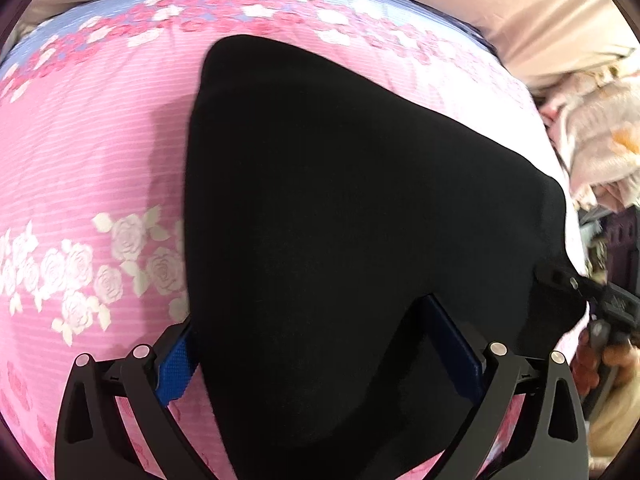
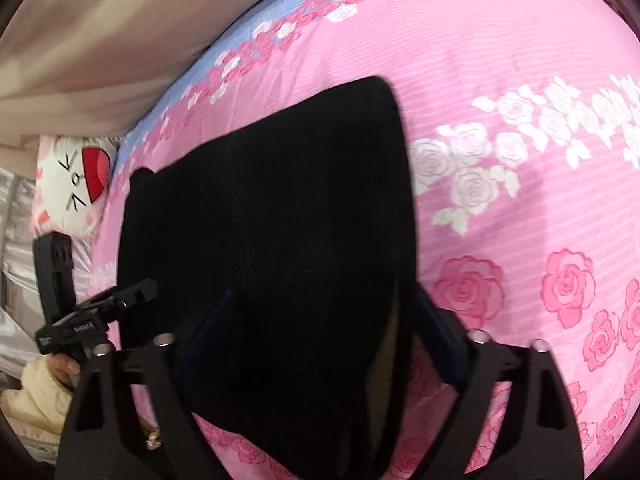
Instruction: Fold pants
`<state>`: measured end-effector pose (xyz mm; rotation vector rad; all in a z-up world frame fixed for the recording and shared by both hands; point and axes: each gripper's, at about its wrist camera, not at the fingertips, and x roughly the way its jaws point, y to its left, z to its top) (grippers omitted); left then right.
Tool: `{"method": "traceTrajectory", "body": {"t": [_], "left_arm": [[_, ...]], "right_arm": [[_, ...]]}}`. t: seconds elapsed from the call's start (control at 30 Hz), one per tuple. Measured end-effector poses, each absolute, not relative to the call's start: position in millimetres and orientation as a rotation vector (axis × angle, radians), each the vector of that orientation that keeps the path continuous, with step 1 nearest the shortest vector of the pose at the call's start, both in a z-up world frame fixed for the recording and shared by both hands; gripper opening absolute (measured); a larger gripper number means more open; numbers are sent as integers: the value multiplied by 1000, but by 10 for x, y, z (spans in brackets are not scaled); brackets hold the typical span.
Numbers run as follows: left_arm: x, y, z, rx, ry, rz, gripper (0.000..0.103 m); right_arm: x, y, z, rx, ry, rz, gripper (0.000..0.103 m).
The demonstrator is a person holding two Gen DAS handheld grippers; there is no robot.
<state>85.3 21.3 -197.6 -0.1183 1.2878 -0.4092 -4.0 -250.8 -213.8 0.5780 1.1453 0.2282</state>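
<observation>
The black pants lie on a pink rose-print bedsheet. In the left wrist view the cloth runs between my left gripper's blue pads, whose jaws stand wide apart with the fabric passing between them. In the right wrist view the pants likewise fill the gap of my right gripper, jaws wide around the cloth. The right gripper also shows at the pants' right edge in the left view, and the left gripper at the pants' left edge in the right view.
A beige curtain or wall rises behind the bed. A white cat-face pillow lies at the bed's head. Crumpled pale bedding is heaped off the bed's right side. The sheet stretches right of the pants.
</observation>
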Motion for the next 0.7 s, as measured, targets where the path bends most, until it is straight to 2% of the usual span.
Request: {"method": "traceTrajectory", "body": {"t": [0.03,0.1,0.17,0.23,0.3,0.37,0.43,0.5,0.57,0.6,0.63,0.67,0.7], "left_arm": [[855,203,-1975,-121,1289,-424,96],[848,188,-1962,-127,1286,-434,89],[835,197,-1924,-144,1282,-448,77],[823,246,-1903,-168,1275,-455,73],[830,278,-1932,-184,1273,-443,75],[832,282,-1978,-215,1265,-437,87],[824,194,-1996,-180,1266,-416,90],[804,151,-2001,-152,1265,-393,88],[801,242,-1978,-221,1264,-383,68],[792,325,-1958,-264,1264,-389,63],[778,368,-1939,-279,1263,-400,51],[764,401,-1922,-291,1264,-415,44],[746,419,-1898,-301,1266,-433,42]], "right_arm": [[-47,-2560,-2173,635,1151,257,54],[-51,-2574,-2188,652,1152,265,53],[-38,-2550,-2177,641,1156,268,52],[-18,-2542,-2192,650,1157,272,53],[7,-2537,-2224,679,1149,287,61],[29,-2493,-2211,675,1148,297,69],[47,-2408,-2175,611,1161,279,69],[23,-2418,-2159,575,1171,266,60],[7,-2492,-2165,634,1170,286,48],[-7,-2520,-2161,666,1167,300,42],[-19,-2526,-2159,674,1167,307,39],[-15,-2520,-2154,678,1170,312,37],[-17,-2502,-2140,687,1179,318,35]]}}
